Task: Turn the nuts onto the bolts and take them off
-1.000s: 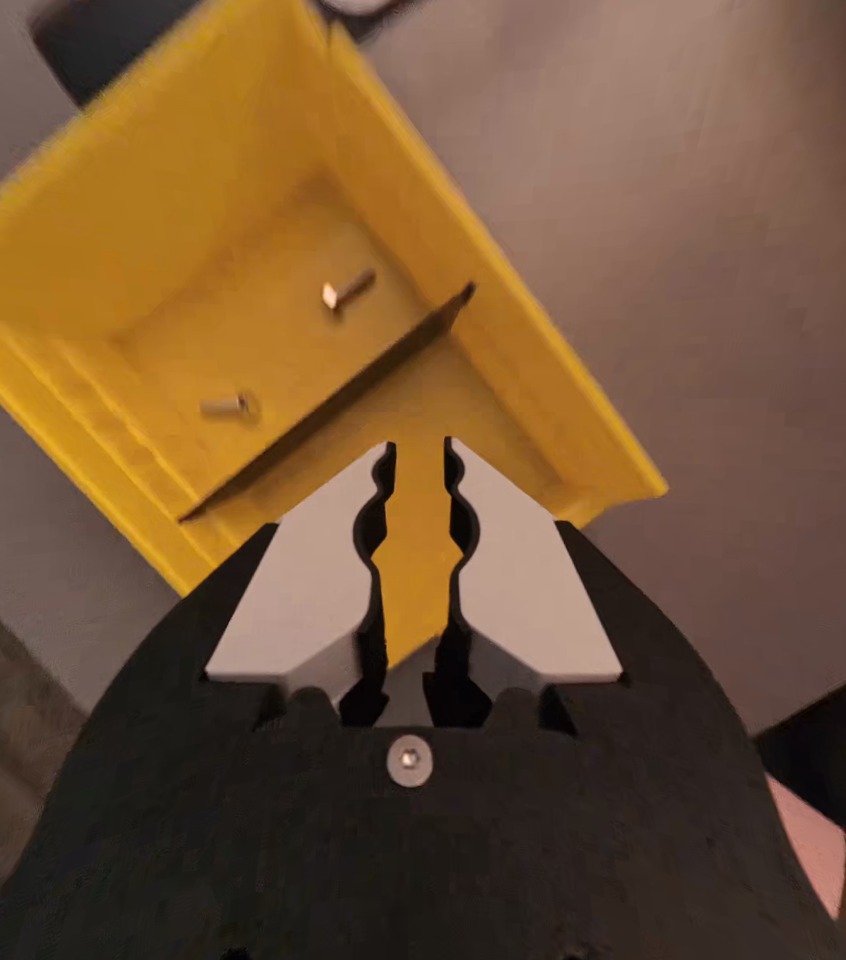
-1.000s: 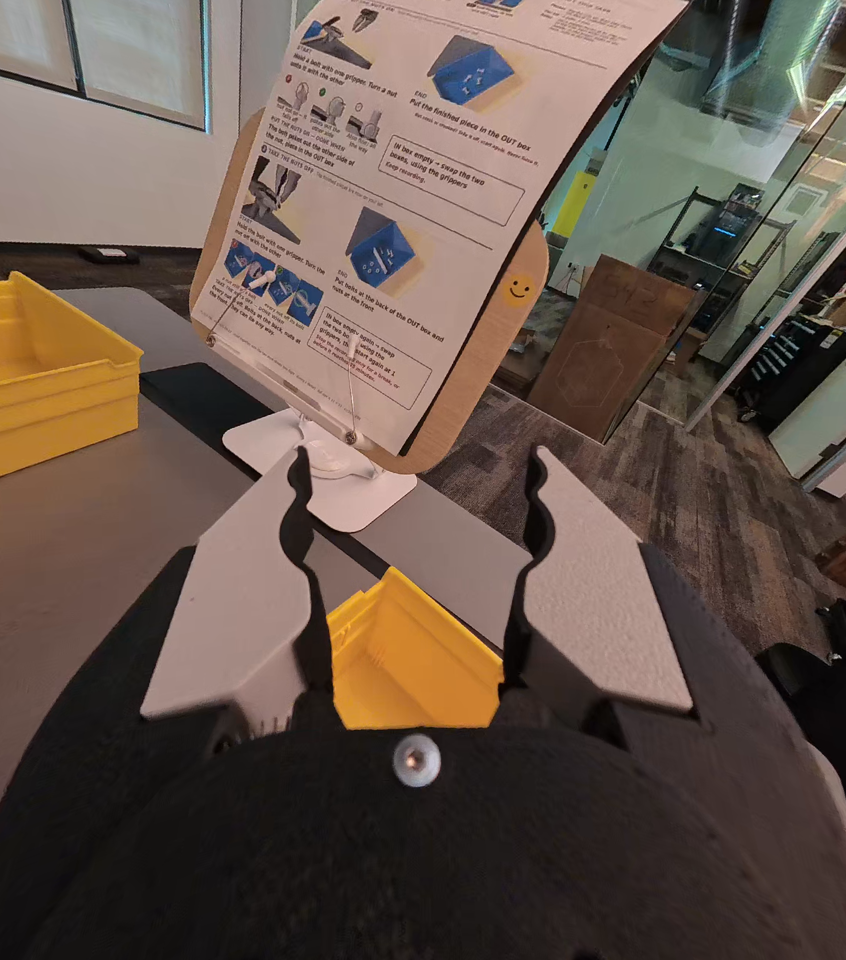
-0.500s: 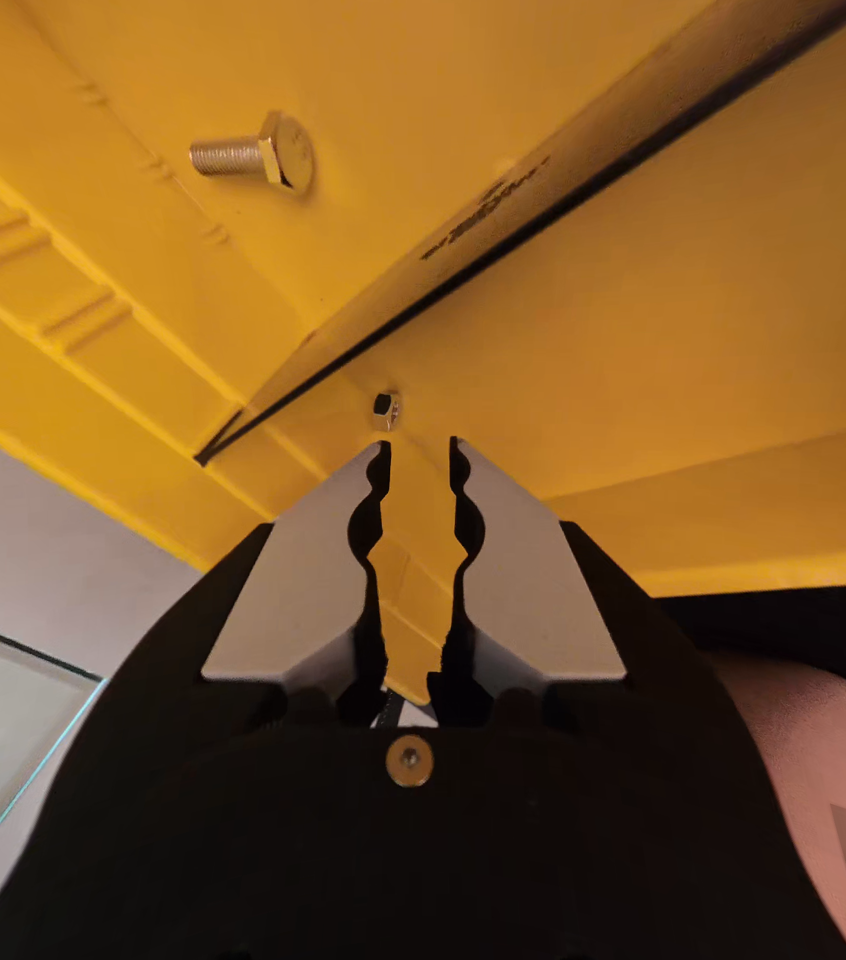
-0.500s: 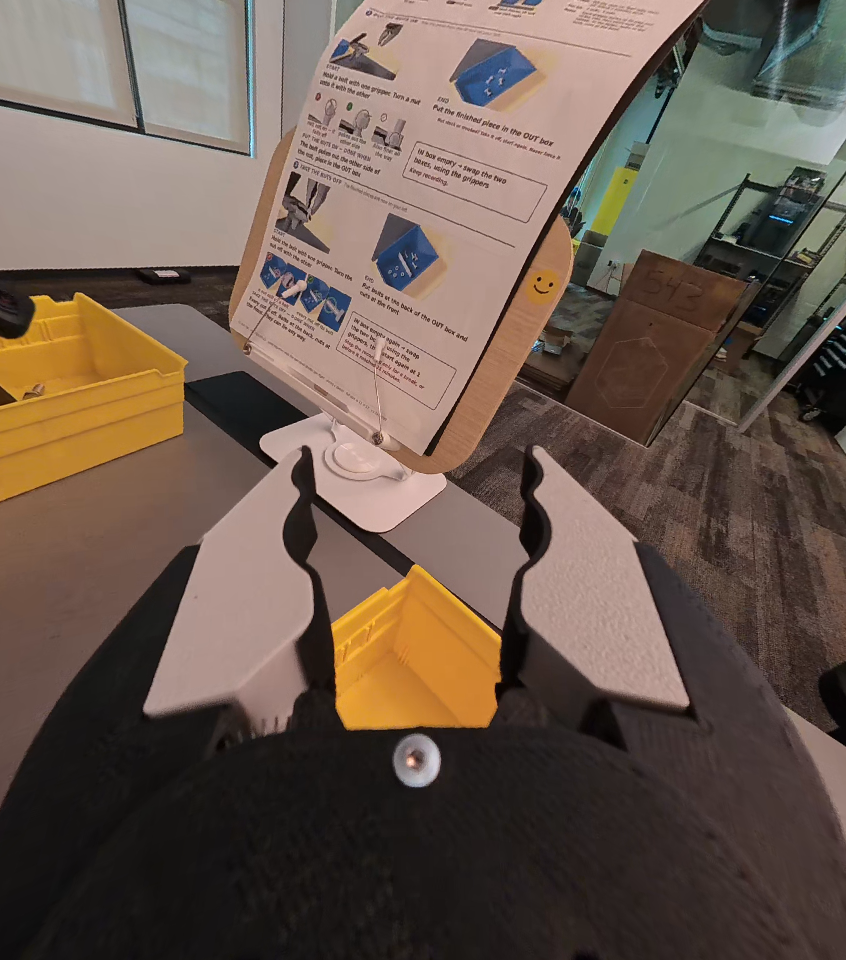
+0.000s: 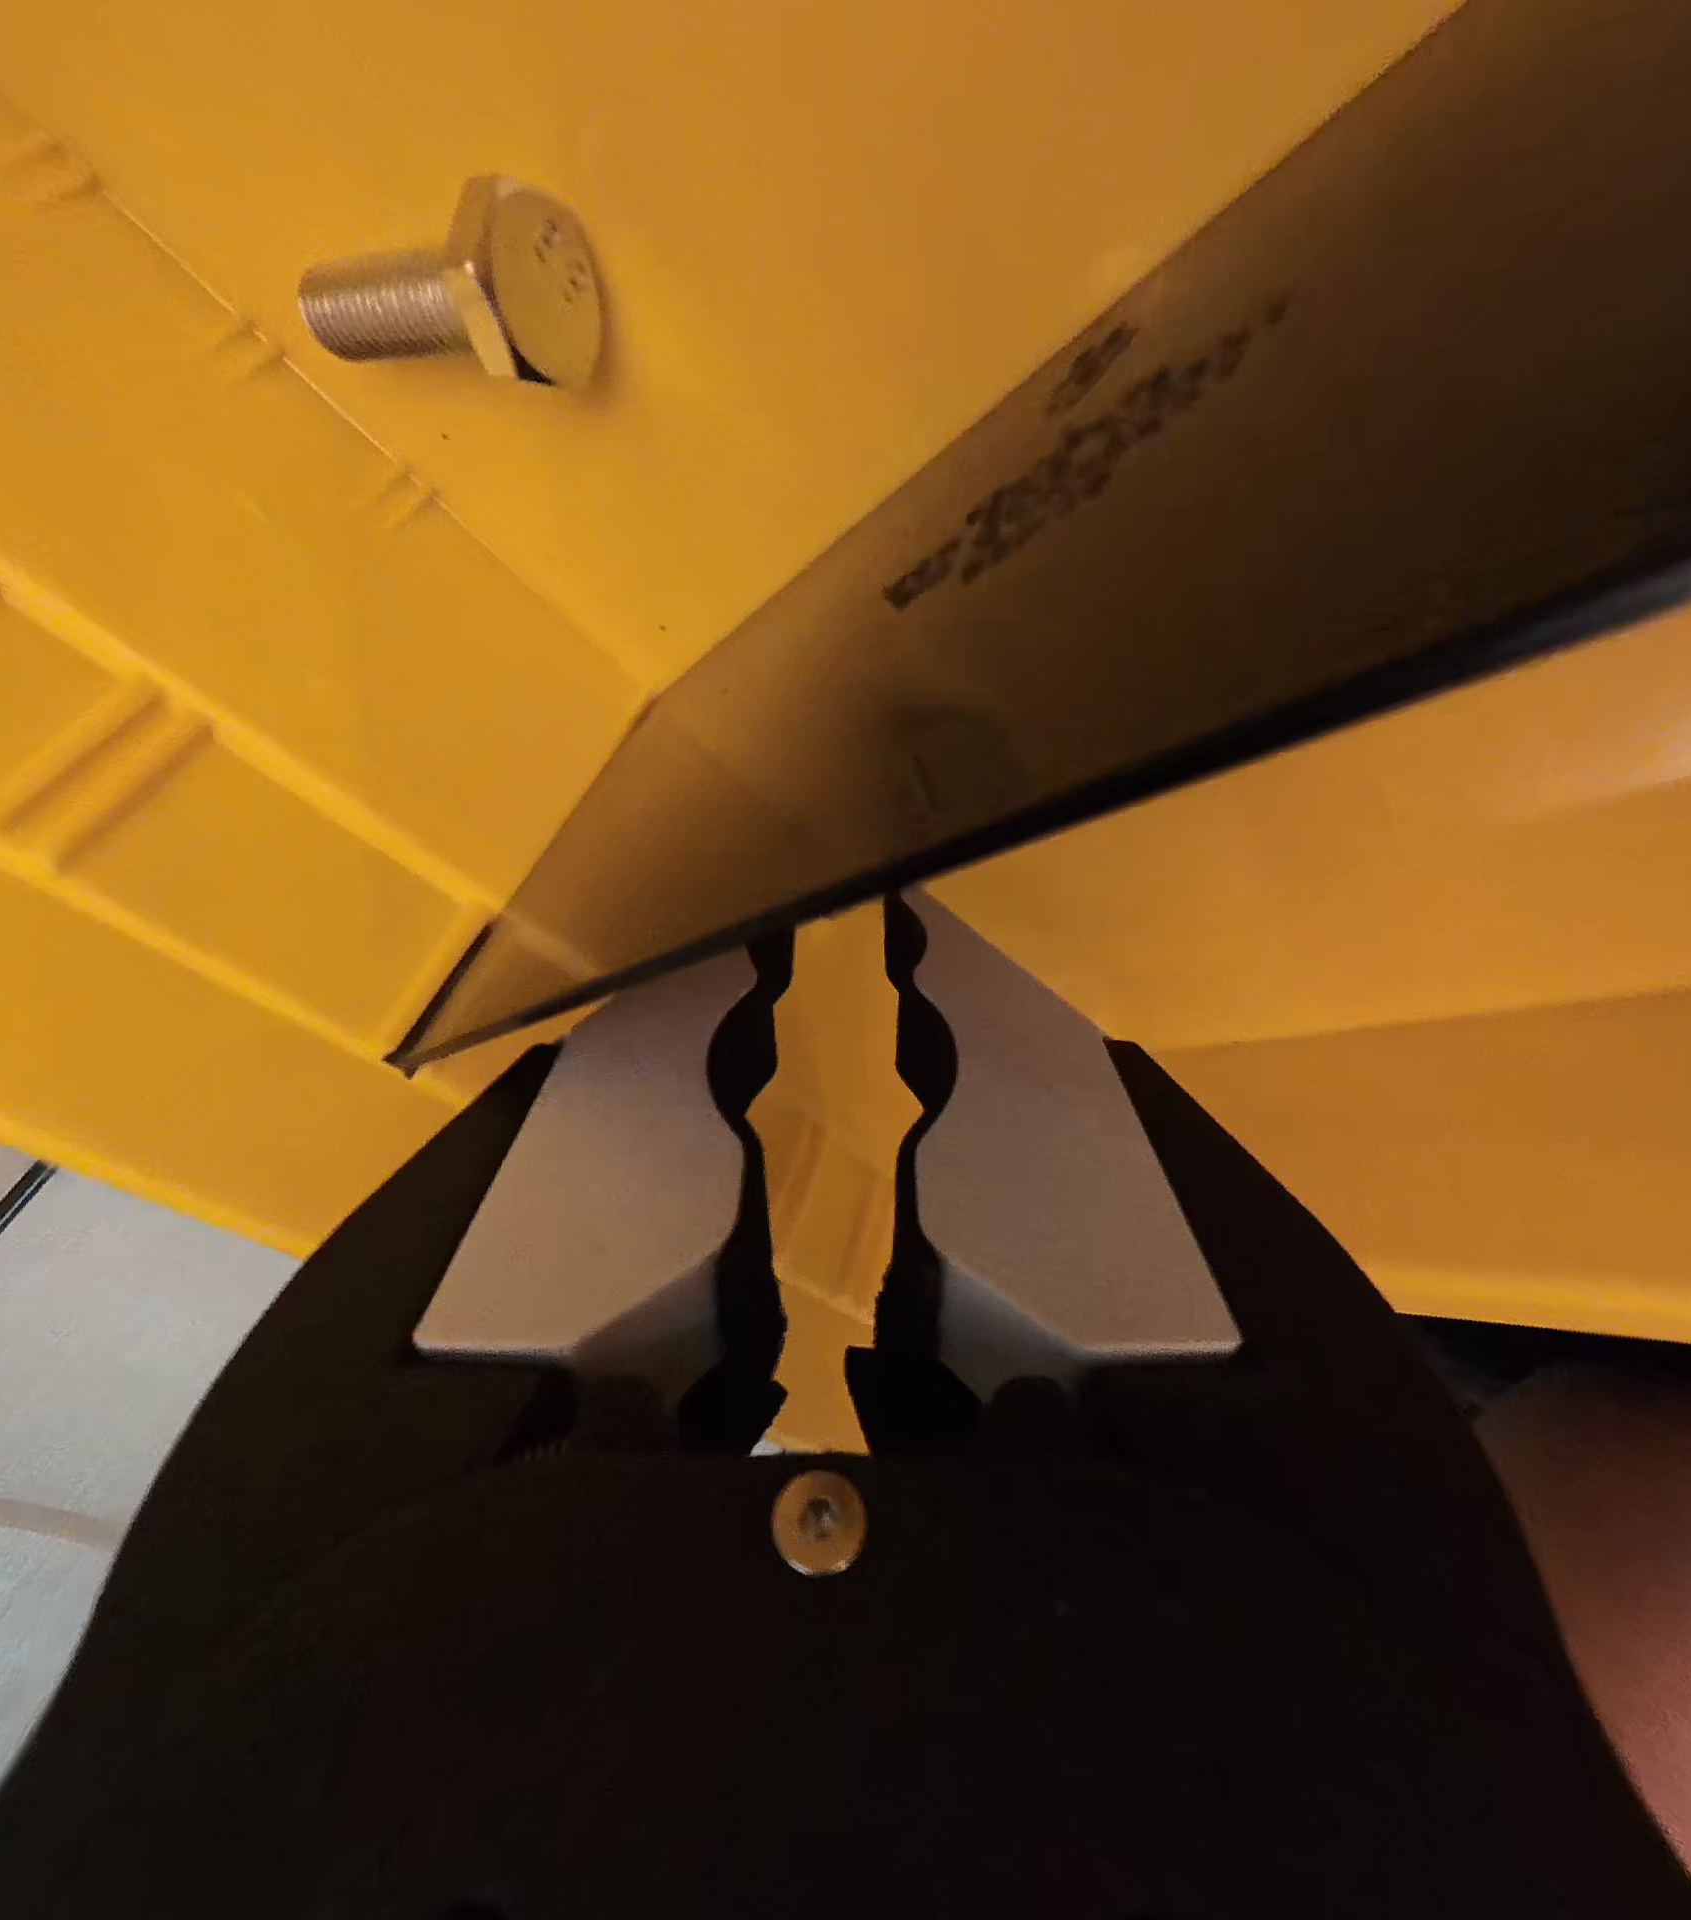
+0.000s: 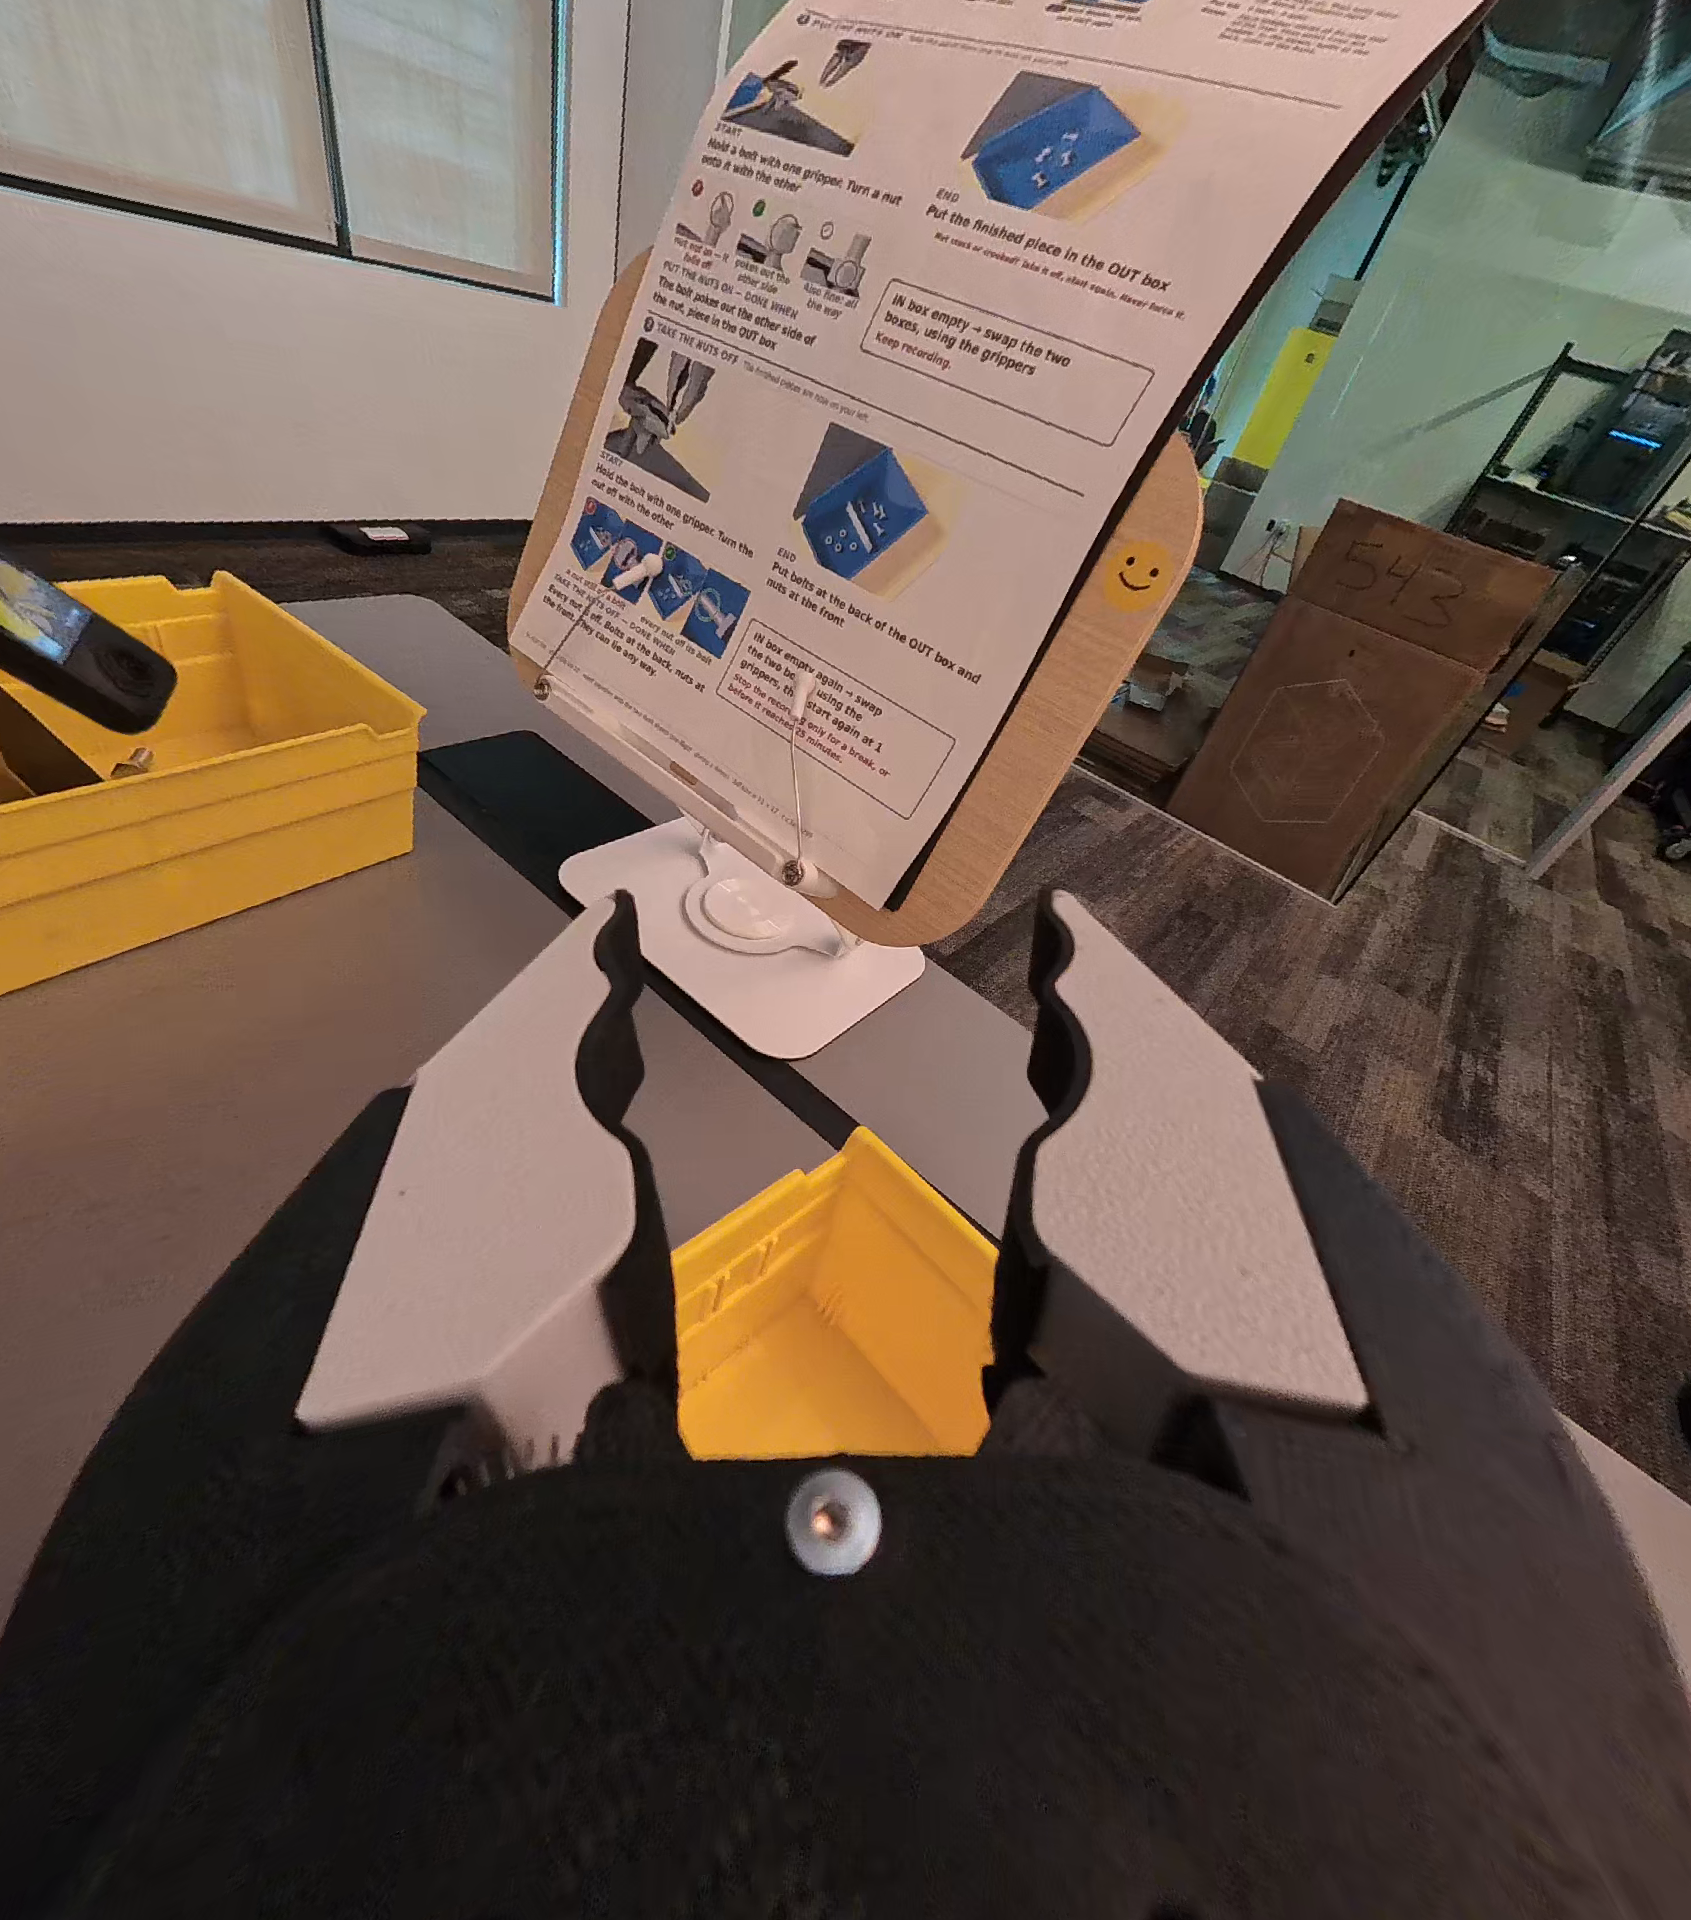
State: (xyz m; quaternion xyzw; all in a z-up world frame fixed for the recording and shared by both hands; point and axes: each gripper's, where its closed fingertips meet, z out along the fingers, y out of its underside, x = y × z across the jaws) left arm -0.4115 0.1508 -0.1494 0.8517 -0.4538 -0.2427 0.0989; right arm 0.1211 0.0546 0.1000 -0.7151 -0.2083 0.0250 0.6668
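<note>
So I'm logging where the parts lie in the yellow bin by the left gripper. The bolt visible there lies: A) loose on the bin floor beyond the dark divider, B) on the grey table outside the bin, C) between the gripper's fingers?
A: the bolt lies on the yellow bin floor beyond the dark divider, clear of the left gripper.

The left wrist view looked down from very close into a yellow bin (image 5: 820,312), along its own tool (image 5: 836,935), whose tips reached under a dark divider (image 5: 1184,665). The right wrist view sat higher and farther back, facing across the grey worktop (image 6: 145,1143) toward an instruction board (image 6: 872,416). Both views shared that bin (image 6: 197,790); the right one also caught the left tool's camera (image 6: 20,634) above it.
</note>
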